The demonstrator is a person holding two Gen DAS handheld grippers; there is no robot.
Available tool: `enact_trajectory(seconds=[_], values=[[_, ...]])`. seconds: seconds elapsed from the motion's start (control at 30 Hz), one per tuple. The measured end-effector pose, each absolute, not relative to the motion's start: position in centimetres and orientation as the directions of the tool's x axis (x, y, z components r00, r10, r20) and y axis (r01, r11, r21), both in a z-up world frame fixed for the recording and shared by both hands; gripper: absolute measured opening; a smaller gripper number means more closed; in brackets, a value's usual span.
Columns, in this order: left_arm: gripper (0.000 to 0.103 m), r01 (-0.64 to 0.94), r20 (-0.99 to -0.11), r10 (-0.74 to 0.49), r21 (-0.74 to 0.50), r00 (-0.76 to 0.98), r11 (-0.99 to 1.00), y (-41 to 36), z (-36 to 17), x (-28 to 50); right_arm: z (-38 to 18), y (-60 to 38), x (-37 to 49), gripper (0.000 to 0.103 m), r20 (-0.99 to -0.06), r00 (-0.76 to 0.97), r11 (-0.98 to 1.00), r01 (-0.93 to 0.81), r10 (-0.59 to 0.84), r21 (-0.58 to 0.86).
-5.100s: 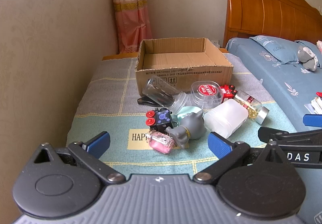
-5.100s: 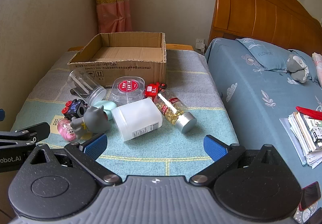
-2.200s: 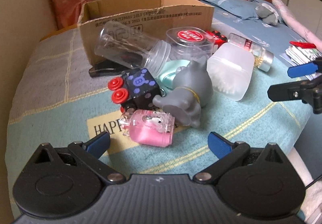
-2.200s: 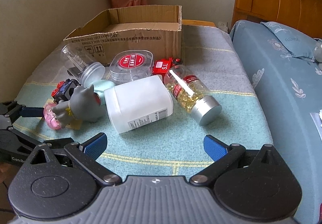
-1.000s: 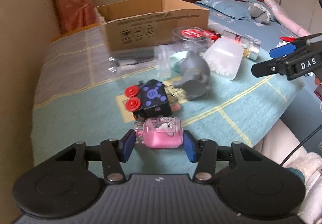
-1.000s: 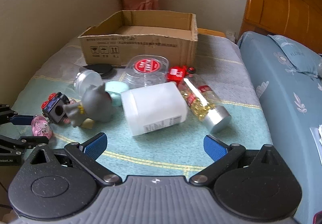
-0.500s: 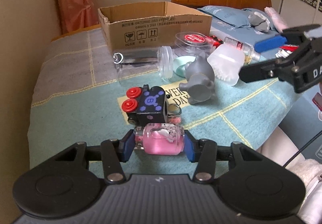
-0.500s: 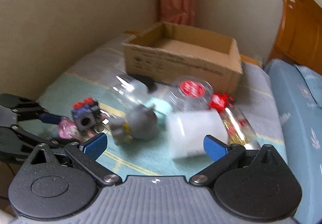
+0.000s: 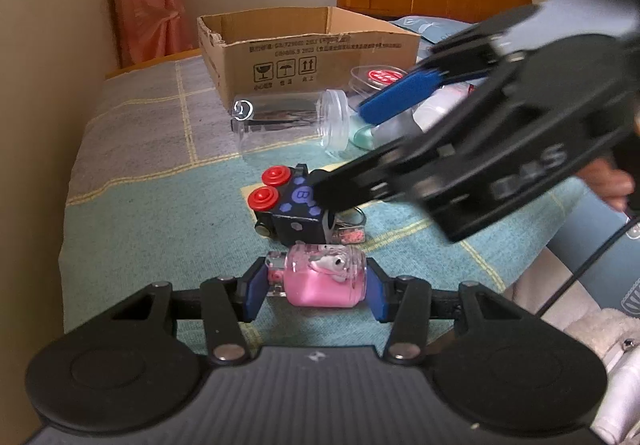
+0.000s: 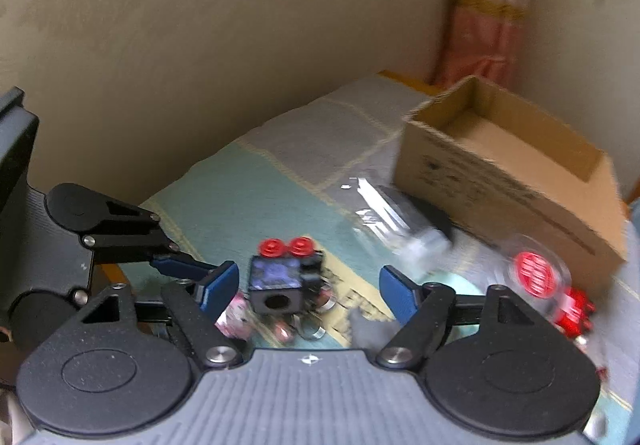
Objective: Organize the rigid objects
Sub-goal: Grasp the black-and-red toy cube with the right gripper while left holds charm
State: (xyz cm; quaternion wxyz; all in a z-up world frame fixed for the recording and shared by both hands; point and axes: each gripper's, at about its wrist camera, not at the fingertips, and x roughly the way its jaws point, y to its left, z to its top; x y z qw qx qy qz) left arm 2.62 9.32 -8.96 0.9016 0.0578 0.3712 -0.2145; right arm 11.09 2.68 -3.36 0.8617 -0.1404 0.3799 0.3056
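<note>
- Two grippers are near the black cube (image 9: 298, 211), which I take as the landmark; your left gripper (image 9: 316, 287) is closed on the pink bottle (image 9: 325, 277), just in front of the cube.
- The bottle lies sideways, its long axis running from one finger to the other, so the pads press on its two ends.
- Your right gripper (image 10: 308, 287) is wide open and holds nothing; the cube sits between its fingers (image 10: 218, 281), in the middle of the gap.
- The cardboard box (image 9: 308, 53) stands open behind the cube, well apart.
- I judge your right hand is nearer for the cube; close straight on it.
</note>
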Motion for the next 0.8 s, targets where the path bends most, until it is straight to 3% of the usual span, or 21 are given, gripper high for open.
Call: enact_trajectory(seconds=[0.3,0.53,0.8], values=[[0.049,0.443,-0.698,-0.357,-0.062,0.622,0.894,9.4,-9.0,2.6,-5.9,4.5,12.9,0.070,-0.787,0.458,0.768,-0.639,0.412,0.030],[0.049,0.443,-0.698,-0.362,-0.070,0.619,0.894,9.4,-8.9,2.7,-6.6,5.1,13.1,0.057,-0.796,0.464,0.774,-0.634,0.390,0.010],[0.049,0.443,-0.700,-0.354,-0.059,0.621,0.895,9.4,-9.0,2.8,-4.4,3.4,12.5,0.056,-0.773,0.520,0.801,-0.598,0.363,-0.026]])
